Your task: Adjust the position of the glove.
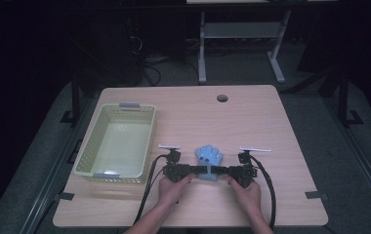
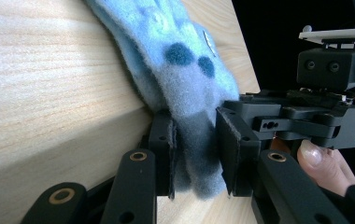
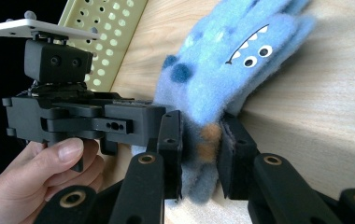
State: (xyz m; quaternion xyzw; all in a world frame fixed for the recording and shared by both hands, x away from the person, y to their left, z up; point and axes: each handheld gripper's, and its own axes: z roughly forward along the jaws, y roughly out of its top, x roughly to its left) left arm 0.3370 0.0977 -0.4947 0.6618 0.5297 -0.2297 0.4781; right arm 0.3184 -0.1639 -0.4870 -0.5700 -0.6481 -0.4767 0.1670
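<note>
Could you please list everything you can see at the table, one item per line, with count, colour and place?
Glove: one, fluffy blue with dark spots and a monster face, near middle of the table, cuff pinched from both sides.
Basket: one, pale yellow-green, perforated, left part of the table.
Table: one, light wood, with a round hole near the far edge.
Left hand-held gripper: one, black, shut on the glove's cuff.
Right hand-held gripper: one, black, shut on the cuff from the other side.
</note>
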